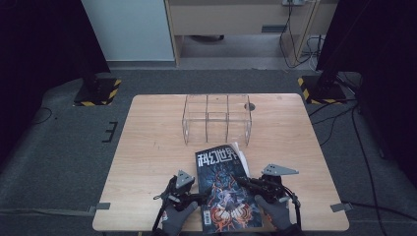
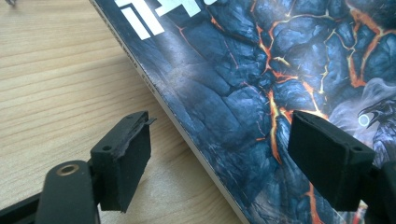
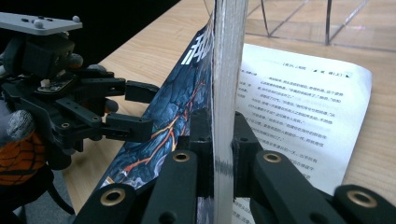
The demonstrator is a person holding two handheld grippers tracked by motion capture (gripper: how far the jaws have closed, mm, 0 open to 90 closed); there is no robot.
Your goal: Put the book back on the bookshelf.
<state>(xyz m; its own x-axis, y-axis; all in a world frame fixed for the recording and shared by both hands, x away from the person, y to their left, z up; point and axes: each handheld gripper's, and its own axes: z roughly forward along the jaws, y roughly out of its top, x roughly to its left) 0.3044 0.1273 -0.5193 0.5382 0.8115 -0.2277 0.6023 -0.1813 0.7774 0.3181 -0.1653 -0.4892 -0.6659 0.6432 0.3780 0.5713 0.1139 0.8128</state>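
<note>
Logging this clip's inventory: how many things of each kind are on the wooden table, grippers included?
Dark-covered magazine with orange lava-crack art: 1
Clear acrylic divided organizer: 1
Black two-jaw grippers: 2, left gripper open astride the magazine's spine edge, right gripper shut on a lifted stack of pages
Total: 4

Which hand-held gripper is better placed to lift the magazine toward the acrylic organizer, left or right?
Right. The right hand-held gripper is already shut on the magazine, clamping a thick stack of its pages at the edge. The left hand-held gripper is open, jaws straddling the spine edge, gripping nothing. The acrylic organizer stands beyond.
</note>
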